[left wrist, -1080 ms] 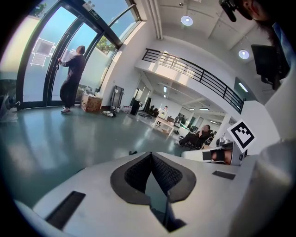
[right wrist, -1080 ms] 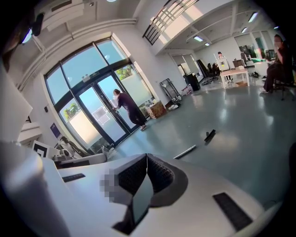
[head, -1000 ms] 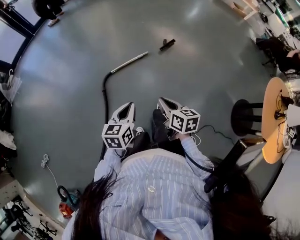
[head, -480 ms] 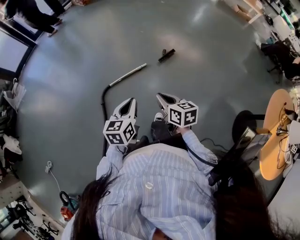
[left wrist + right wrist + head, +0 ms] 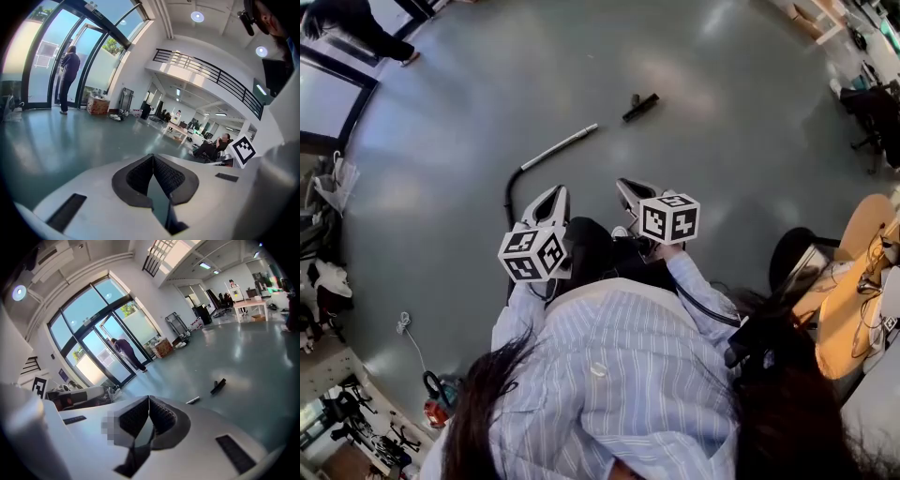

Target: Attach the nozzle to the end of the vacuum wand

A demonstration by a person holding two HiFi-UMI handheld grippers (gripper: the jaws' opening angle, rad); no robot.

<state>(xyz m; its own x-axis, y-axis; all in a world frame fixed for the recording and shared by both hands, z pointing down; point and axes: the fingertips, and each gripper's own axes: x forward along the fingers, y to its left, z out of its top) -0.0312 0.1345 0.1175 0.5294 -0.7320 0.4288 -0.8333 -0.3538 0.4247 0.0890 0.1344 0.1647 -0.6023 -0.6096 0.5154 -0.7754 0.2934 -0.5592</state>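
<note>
So far we have joined nothing: what seems to be the nozzle (image 5: 639,107) lies on the floor (image 5: 731,141) at upper middle, apart from the wand (image 5: 560,147), and our left gripper (image 5: 555,192) and right gripper (image 5: 623,185) are pressed closed, empty.

This is a large open-plan office hall with something of a workshop about it. A smooth grey-green polished floor (image 5: 441,187) spreads wide. Tall glass doors in dark frames (image 5: 84,61) rise toward a high white ceiling set with round recessed lights (image 5: 197,17). An upper gallery edged by a black metal railing (image 5: 206,70) overlooks the hall. Pale desks (image 5: 251,303) stand on the far side, where a seated person (image 5: 208,149) works. A round wooden table (image 5: 839,328) carries cables.
</note>
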